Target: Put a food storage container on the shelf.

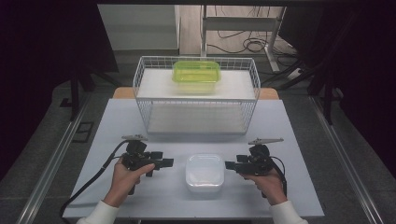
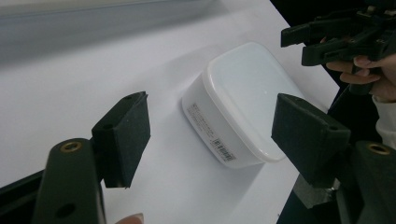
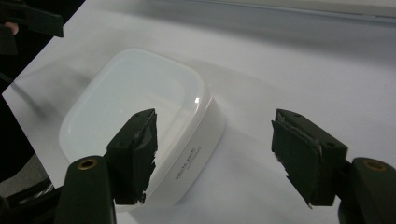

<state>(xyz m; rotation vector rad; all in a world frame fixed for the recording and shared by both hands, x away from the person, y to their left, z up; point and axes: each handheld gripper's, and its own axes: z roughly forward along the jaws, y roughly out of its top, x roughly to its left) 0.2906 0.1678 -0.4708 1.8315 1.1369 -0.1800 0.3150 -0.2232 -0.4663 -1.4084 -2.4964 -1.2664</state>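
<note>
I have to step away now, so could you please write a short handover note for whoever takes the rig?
Left gripper: open, holding nothing, left of the white lidded box.
Right gripper: open, holding nothing, on the box's right.
The box sits on the table, lid on, touched by neither.
A green-lidded container rests on the wire rack behind.
Done: grippers flank the box. Left: probably grasping it.

The right gripper (image 3: 212, 158) holds its two black jaws wide apart above the white table (image 3: 299, 70), the left jaw overlapping the near edge of a lidded white plastic container (image 3: 140, 98) with small print on its side.
</note>
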